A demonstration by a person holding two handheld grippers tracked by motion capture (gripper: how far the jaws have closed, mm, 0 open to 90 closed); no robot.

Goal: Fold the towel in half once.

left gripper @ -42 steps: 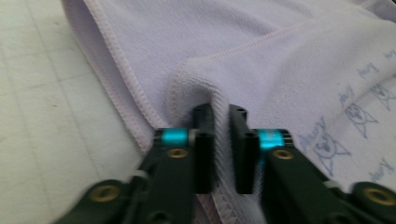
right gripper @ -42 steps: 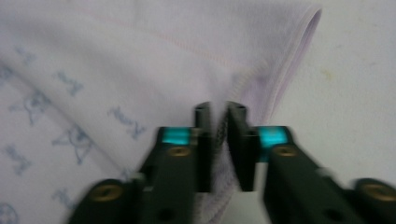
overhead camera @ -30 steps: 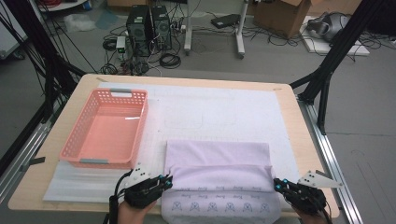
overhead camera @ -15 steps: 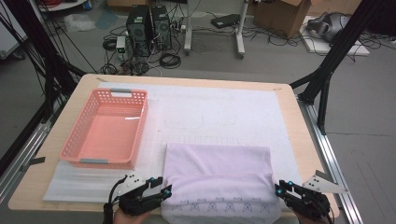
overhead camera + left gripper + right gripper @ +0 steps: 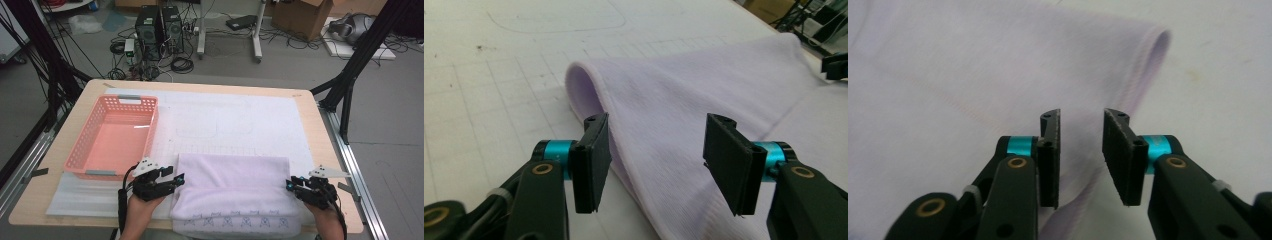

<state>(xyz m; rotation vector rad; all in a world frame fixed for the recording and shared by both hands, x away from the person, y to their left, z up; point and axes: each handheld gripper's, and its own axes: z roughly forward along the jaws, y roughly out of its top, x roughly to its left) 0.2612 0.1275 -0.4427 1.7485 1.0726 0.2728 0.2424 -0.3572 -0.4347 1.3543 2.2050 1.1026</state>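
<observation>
Grey flooring strewn with cables, two computer towers and cardboard boxes is seen beyond a wooden bench, most of which is covered by a white mat printed with faint outlines and a grid. A pink basket is set on the left part of the bench.

A folded lilac towel is laid flat on the near part of the mat, to the right of the basket, with its front edge at the near edge of the bench. A row of small stitched figures is carried along that front edge, and a rounded fold is seen at its far side.

The left gripper is held at the towel's left edge, and in the left gripper view its fingers are spread wide, having just been opening. The towel's edge lies between and below them, but it is not pressed by either pad.

The right gripper is held at the towel's right edge. In the right gripper view a narrower gap is kept between its fingers, which have likewise just been opening. Nothing is clamped between them, and the towel's edge is seen just beyond the tips.
</observation>
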